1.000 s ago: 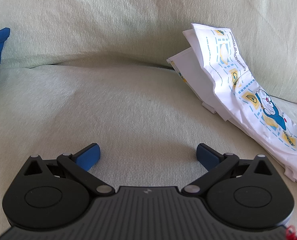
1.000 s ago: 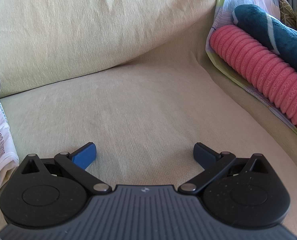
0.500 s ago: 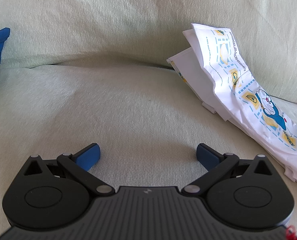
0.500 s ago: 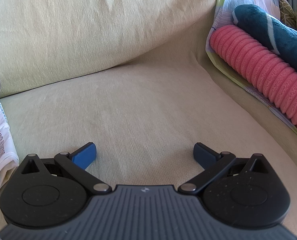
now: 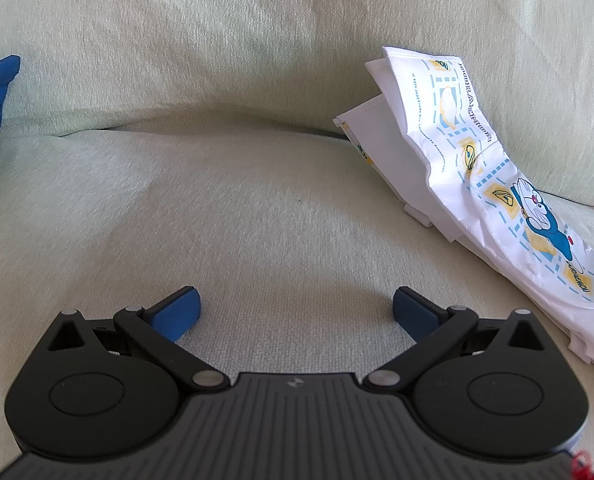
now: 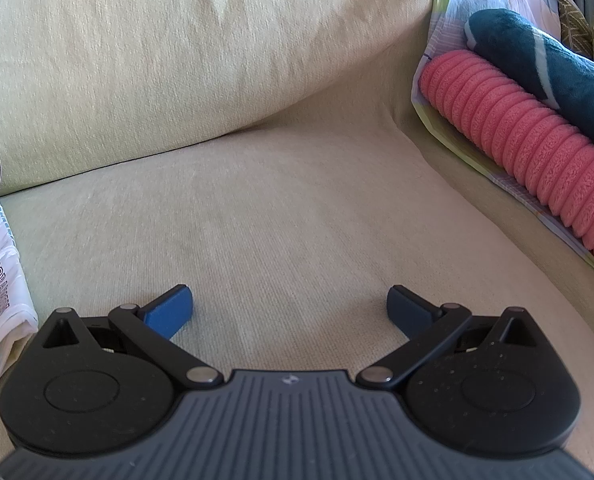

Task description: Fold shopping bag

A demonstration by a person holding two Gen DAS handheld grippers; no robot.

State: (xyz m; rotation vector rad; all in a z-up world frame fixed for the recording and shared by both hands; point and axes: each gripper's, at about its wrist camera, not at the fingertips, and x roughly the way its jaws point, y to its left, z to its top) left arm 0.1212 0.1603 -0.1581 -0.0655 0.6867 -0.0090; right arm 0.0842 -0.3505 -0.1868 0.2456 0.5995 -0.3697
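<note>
Both grippers, left (image 5: 296, 304) & right (image 6: 289, 303), hovering spread wide, empty, over sofa (image 5: 257, 208); bag (image 5: 497, 184) lying frame right, untouched.

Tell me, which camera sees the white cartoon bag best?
The left wrist view. There the shopping bag lies crumpled along the sofa's right side, its blue cartoon character and lettering plain to see. The right wrist view catches only a strip of it at the left edge, beside a black cord.
</note>
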